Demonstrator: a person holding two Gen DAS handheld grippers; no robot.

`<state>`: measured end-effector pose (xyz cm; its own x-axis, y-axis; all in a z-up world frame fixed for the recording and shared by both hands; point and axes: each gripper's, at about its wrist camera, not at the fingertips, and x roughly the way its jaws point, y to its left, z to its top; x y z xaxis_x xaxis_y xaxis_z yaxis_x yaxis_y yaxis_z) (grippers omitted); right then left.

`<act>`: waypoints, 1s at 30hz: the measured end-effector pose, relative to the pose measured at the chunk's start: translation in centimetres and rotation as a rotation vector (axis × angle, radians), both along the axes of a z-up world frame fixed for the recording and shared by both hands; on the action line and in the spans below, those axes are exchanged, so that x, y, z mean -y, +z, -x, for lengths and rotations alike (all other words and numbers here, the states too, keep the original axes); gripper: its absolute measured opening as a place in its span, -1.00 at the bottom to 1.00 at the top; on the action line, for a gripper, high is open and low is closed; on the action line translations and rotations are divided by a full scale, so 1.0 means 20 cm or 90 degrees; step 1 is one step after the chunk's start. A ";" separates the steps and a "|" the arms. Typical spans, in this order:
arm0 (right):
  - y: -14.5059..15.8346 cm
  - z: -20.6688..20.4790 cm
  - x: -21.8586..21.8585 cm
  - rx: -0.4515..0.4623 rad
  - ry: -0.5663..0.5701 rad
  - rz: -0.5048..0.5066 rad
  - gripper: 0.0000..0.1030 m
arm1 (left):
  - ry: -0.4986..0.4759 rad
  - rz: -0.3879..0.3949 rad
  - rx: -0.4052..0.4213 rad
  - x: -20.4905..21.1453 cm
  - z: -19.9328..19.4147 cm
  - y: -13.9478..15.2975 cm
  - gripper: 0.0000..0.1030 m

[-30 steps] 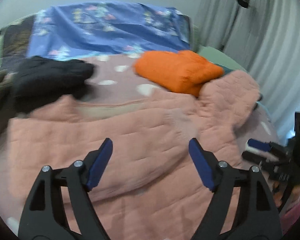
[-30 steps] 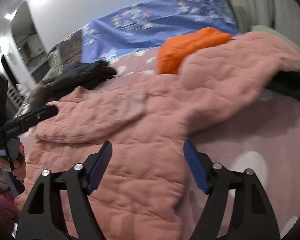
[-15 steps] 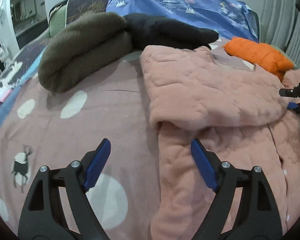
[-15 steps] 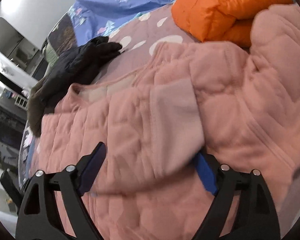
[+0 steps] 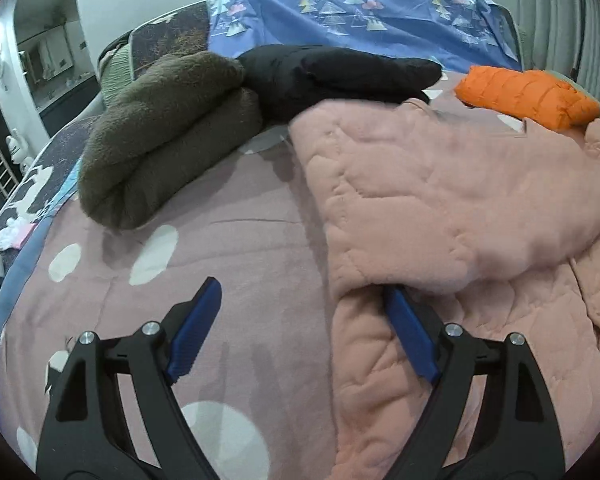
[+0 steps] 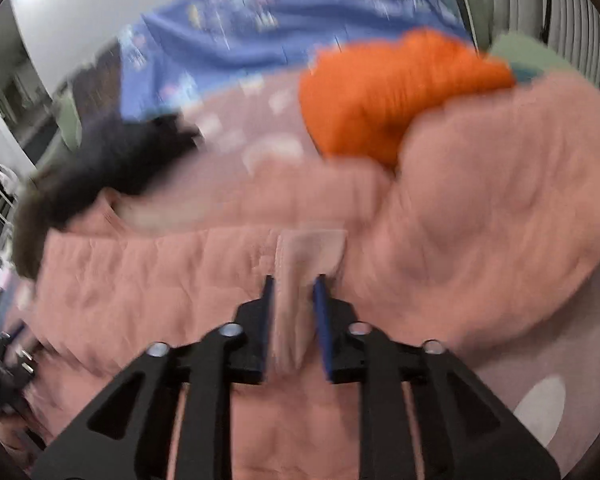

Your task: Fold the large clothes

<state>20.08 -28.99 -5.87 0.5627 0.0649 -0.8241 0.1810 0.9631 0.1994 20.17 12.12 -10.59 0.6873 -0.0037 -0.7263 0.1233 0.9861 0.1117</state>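
1. Pink coat point(image 5: 440, 200) lies spread on the bed point(image 5: 240, 248), just in front of the orange jacket point(image 5: 528, 96) and touching the black garment point(image 5: 332, 72). One sleeve is already folded across the coat's body.
2. Right gripper point(image 6: 293, 292): jaws closing, with the cuff point(image 6: 310, 250) of that sleeve between them. The pads look nearly on the fabric. The frame is blurred, so I can't confirm a firm pinch.
3. Left gripper point(image 5: 300, 320): jaws wide, holding nothing. Its right finger point(image 5: 410, 334) is tucked under the fold of the sleeve at the coat's side edge. The other finger point(image 5: 196, 328) sits over bare bed beside the coat.
4. Step in hand, as I read it: secure both grab points before moving the coat, cuff on the right and side edge on the left.
5. Right: finish the squeeze before lifting. Catch only the cuff, not the coat body under it, or the whole front drags along.
6. Left: slide further in so both fingers straddle the coat edge, then close. Right now one finger is off the coat entirely.
7. The quilted fabric looks thick and soft, so take a deep bite. A shallow pinch will likely slip.
8. Lift both ends together and keep them level, so the sleeve fold on the coat doesn't open.
9. Keep the fold path clear of the orange jacket behind the coat. The coat's far sleeve already rests against it.
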 end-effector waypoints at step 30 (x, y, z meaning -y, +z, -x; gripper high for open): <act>0.16 0.20 0.29 0.189 0.020 -0.110 -0.29 | -0.087 0.048 -0.017 0.54 -0.19 -0.07 0.35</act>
